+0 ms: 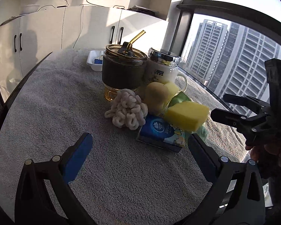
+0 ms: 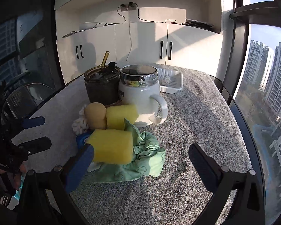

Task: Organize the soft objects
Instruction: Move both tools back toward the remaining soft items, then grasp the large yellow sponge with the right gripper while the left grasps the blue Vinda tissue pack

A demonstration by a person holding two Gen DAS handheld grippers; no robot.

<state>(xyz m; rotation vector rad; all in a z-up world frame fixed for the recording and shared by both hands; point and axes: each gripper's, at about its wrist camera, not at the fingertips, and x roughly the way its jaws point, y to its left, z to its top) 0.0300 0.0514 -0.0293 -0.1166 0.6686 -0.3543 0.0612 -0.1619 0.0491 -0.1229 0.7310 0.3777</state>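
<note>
Both grippers are hovering low over the desk [image 1: 46,103], which is covered with a grey towel [image 2: 196,131], and nothing is in either one. The left gripper [image 1: 140,146] fills the bottom of its own view, jaws spread wide and empty, with the blue tissue pack [image 1: 159,131] lying just beyond its tips at centre frame. Up against that pack sits the cream looped scrubber [image 1: 127,110], and to the right of it a yellow sponge block [image 1: 187,115] rests on top of the pile. Behind these a tan rounded sponge [image 1: 156,95] stands upright, touching a second yellow sponge [image 2: 120,116] just beside it. In the right wrist view the green cloth [image 2: 146,157] lies crumpled at centre, under and to the right of the front sponge block. The right gripper [image 2: 140,157] is at the bottom of its view, jaws wide apart as well, its left blue pad right in front of that sponge, though I cannot tell whether they touch. Further back, upper centre, stand a dark glass cup with a straw [image 1: 124,67] and a white mug with a shiny lid [image 2: 140,97], side by side. A white tray [image 2: 172,82] sits behind them near the far edge of the desk. At the right edge of the left wrist view, the other gripper shows with a hand [image 1: 260,150] below it.
</note>
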